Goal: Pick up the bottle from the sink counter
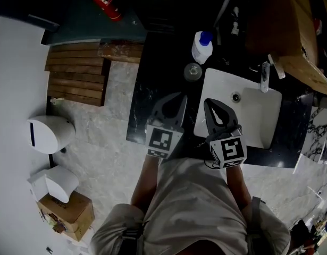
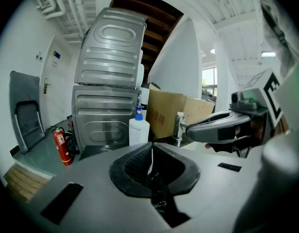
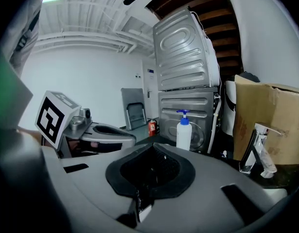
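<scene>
Black sink counter [image 1: 147, 89] fills the middle, with the white basin [image 1: 253, 118] sunk in its right half. The pump bottle [image 1: 202, 48] stands upright on the counter at the basin's eleven o'clock corner, with nothing gripping it. Left gripper [image 1: 177, 97] and right gripper [image 1: 208, 103] hang side by side at its six o'clock, noses tipped slightly down, both clamped shut on nothing. A clean grab wants the jaws spread first, then closed around the body below the pump.

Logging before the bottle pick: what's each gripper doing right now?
Left gripper: closed, empty.
Right gripper: closed, empty.
</scene>
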{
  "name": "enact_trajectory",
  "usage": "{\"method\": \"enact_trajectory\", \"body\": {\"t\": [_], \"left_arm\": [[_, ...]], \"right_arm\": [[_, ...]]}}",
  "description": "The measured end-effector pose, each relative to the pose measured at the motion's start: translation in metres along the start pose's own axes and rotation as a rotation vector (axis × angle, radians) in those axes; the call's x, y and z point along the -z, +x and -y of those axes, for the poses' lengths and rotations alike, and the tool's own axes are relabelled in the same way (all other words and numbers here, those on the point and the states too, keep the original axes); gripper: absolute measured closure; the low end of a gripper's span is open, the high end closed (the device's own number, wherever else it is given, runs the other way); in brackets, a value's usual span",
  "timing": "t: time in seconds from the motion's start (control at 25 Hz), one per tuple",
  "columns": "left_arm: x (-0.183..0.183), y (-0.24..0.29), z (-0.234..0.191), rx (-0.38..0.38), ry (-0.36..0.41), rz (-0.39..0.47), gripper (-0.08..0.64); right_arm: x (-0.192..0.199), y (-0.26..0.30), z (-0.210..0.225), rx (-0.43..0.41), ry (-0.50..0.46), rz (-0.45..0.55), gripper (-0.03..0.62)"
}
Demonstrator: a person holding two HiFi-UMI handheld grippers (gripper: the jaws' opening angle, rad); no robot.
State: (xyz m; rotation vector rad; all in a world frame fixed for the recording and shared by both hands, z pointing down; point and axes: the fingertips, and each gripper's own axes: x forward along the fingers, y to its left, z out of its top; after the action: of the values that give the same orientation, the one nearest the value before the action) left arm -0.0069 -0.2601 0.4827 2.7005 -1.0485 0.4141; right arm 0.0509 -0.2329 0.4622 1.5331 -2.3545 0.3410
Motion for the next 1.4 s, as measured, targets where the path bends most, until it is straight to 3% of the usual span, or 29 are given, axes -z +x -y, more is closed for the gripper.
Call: {"method": "enact_trajectory", "body": {"t": [1.32,1.36,1.4], "left_arm": [[0.049,0.054,-0.016,0.002,0.018,-0.141,0.555],[0.051,0.056,-0.017,0.001,0.018,-0.148,0.532],[0.053,0.057,-0.017,0.001,0.016,-0.156,0.460]], "right_arm": [[0.041,0.047,0.024,-0.042,0.042,-0.060,0.597],[0.042,0.047,0.024,-0.042,0.043,-0.061,0.597],[0.043,0.048,0.024,-0.043,0.045,-0.062,0.597]]}}
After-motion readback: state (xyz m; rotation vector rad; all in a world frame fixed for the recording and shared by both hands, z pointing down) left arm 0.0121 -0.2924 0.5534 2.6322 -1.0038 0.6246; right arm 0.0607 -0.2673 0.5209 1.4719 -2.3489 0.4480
